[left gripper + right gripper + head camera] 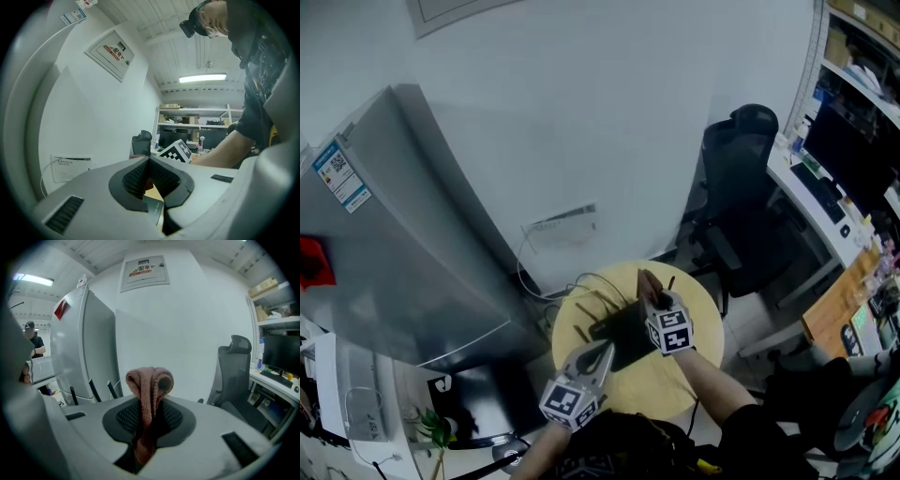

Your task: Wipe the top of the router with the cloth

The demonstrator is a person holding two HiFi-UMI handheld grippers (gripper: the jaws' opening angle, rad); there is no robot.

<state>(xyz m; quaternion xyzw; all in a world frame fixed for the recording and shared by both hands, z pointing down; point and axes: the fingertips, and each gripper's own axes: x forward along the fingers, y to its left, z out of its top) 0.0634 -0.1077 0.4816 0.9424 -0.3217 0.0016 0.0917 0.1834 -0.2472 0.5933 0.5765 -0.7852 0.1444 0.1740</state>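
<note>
Right hand-held gripper (150,416) pinches cloth (149,385), fold pointing outward.

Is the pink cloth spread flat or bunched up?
Bunched up: the cloth is folded over and pinched between the jaws of the right gripper.

No wording can be read. A blue-and-white sticker (342,174) with a code square sits on the tall grey refrigerator (412,253). A red-headed notice (145,266) marks the white wall cabinet (145,281). The low white printed wall plate (562,226) is illegible.
</note>
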